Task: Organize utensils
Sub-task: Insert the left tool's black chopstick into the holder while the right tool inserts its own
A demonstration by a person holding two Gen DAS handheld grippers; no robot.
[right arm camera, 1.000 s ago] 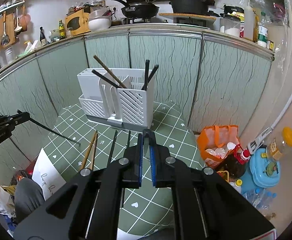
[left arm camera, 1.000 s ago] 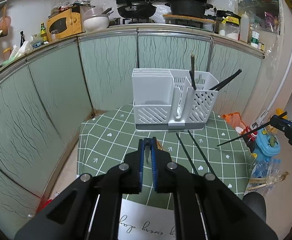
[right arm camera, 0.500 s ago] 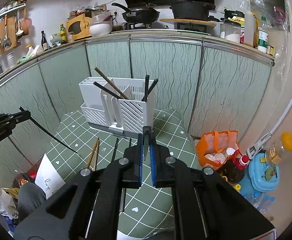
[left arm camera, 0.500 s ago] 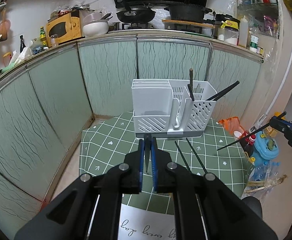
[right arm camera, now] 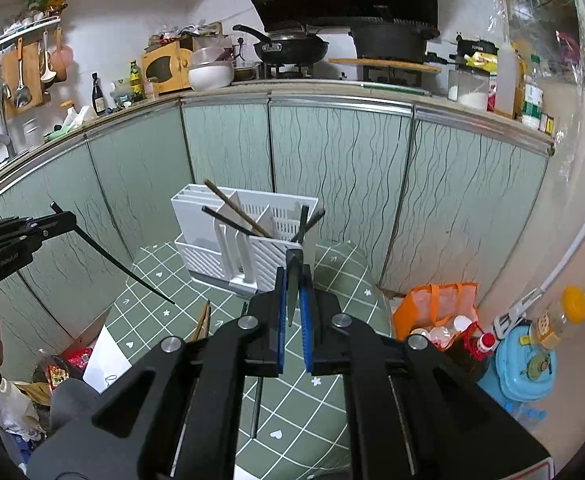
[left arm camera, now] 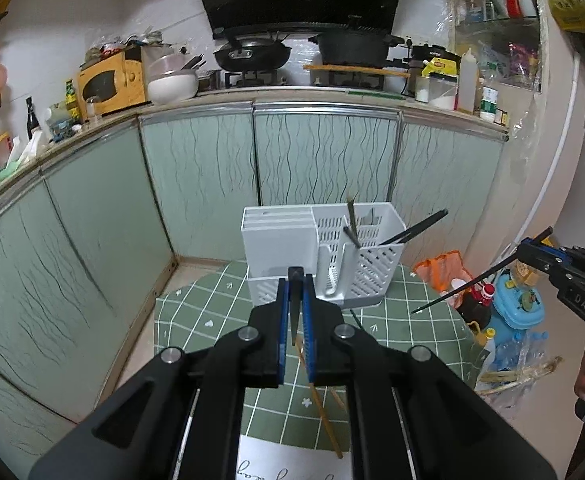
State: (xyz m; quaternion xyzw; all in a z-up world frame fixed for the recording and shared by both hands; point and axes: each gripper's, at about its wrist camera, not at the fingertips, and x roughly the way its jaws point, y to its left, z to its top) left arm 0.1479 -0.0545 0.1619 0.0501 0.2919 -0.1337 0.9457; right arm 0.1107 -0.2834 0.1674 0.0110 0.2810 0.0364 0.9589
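A white utensil holder (left arm camera: 284, 240) (right arm camera: 200, 220) stands at the far side of the green checked tablecloth (left arm camera: 212, 316) (right arm camera: 332, 272), with several black and brown chopsticks leaning in it. My left gripper (left arm camera: 295, 280) (right arm camera: 62, 218) is shut on a black chopstick (right arm camera: 132, 272) that slants down over the table's left edge. My right gripper (right arm camera: 294, 264) (left arm camera: 526, 250) is shut on another black chopstick (left arm camera: 472, 277), held off the table's right side. Both grippers hover above the table, short of the holder. Wooden chopsticks (left arm camera: 324, 412) (right arm camera: 202, 320) and a black chopstick (right arm camera: 256, 404) lie on the cloth.
Green cabinet fronts curve close behind the table. An orange bag (right arm camera: 436, 304), bottles and a blue container (right arm camera: 528, 364) sit on the floor to the right. Bags and packets (right arm camera: 64, 364) lie at the left. A white paper sheet (left arm camera: 284, 460) lies at the table's near edge.
Both grippers have risen, each still holding its black chopstick. The holder and table now sit lower and smaller in both wrist views.
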